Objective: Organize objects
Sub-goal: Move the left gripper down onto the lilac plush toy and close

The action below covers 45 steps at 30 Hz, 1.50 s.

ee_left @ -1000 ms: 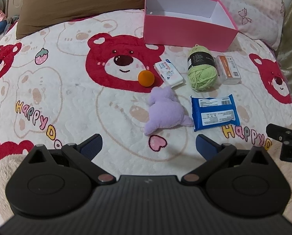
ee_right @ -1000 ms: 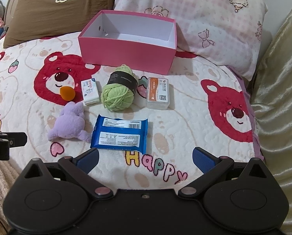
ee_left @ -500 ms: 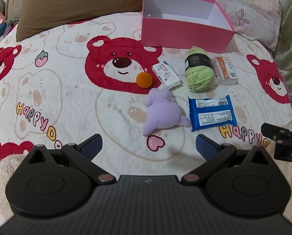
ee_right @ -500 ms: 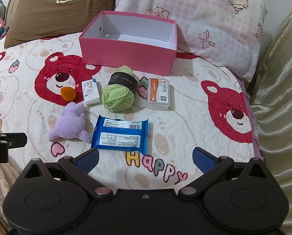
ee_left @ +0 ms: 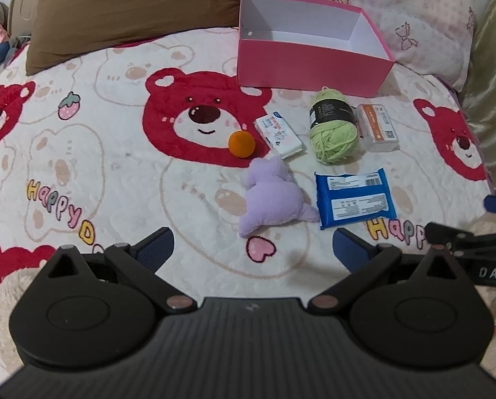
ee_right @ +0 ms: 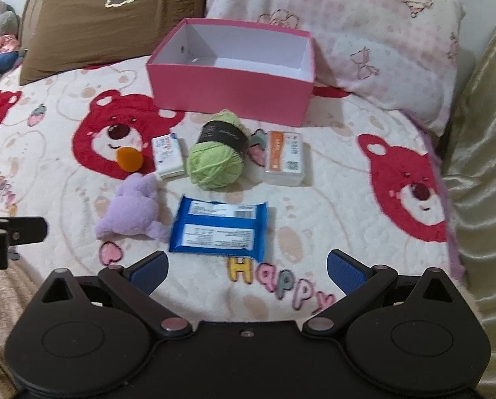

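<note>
Both views have crept nearer the bed. Each hand-held gripper — left (ee_left: 251, 244), right (ee_right: 246, 267) — hangs spread and empty; six items sit loose before the empty pink box (ee_right: 231, 94), presumably their destination.

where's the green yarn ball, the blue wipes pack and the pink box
green yarn ball (ee_left: 334, 133), left wrist view, on its wound yarn
blue wipes pack (ee_right: 218, 229), right wrist view, on its white label
pink box (ee_right: 228, 91), right wrist view, on its front wall
</note>
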Tool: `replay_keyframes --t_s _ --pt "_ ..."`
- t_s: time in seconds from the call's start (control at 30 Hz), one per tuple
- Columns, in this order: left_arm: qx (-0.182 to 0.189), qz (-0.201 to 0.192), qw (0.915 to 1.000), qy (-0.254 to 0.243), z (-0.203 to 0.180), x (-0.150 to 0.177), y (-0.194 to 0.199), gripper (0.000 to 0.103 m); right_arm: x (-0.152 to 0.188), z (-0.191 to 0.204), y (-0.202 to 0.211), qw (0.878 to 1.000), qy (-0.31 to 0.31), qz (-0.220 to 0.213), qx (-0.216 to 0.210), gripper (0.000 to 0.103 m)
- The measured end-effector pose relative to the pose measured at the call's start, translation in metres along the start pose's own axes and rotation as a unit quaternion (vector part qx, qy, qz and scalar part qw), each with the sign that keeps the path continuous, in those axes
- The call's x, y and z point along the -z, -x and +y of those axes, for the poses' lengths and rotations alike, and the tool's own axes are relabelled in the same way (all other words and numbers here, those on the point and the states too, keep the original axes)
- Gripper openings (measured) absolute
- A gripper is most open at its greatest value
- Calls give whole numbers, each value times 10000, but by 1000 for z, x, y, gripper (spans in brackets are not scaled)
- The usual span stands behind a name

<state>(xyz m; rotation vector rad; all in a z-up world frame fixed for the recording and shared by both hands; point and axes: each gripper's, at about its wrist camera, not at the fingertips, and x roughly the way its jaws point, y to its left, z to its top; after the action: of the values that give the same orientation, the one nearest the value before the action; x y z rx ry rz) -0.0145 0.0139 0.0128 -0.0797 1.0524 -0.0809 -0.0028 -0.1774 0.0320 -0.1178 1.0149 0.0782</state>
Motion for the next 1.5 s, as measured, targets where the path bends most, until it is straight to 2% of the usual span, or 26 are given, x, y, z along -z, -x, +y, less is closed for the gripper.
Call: replay_keyframes --t_s 0.13,0.43,0.6,0.77,0.83,0.9,0.93,0.97,1.07,1.27,1.4,1.5 --pt "88 -47 9999 15 2 -8 0 103 -2 5 -3 9999 107 80 -93 103" --pt "43 -189 9982 -574 3 -41 -16 103 -12 21 -7 9964 652 -121 -528 103" --pt "416 -165 9982 -389 11 -58 -34 103 -11 31 -16 9914 698 -426 -1020 103" --pt "697 -233 9967 -340 16 -61 -49 103 -15 47 -30 9856 729 -442 -1462 103" --pt "686 -220 9967 -377 17 -60 -55 103 -16 51 -35 9831 631 -484 -1649 103" --pt "547 -148 9975 -422 18 -56 -62 103 -16 54 -45 9769 560 -275 -2044 103" --pt "482 -113 9978 -450 19 -55 -65 103 -16 57 -55 9684 677 66 -2398 103" --pt "441 -82 9978 -486 19 -54 -69 103 -15 60 -65 9638 669 341 -2558 102" --pt "424 26 9975 -560 21 -50 -77 103 -13 72 -75 9693 856 397 -2271 103" --pt "622 194 9970 -426 31 -48 -89 103 -20 91 -80 9739 1202 21 -1927 102" --pt "531 146 9975 -435 30 -49 -95 103 -20 89 -93 9739 922 -3 -2073 97" --pt "332 29 9957 -867 17 -46 -99 103 -17 88 -100 9760 732 -316 -2026 97"
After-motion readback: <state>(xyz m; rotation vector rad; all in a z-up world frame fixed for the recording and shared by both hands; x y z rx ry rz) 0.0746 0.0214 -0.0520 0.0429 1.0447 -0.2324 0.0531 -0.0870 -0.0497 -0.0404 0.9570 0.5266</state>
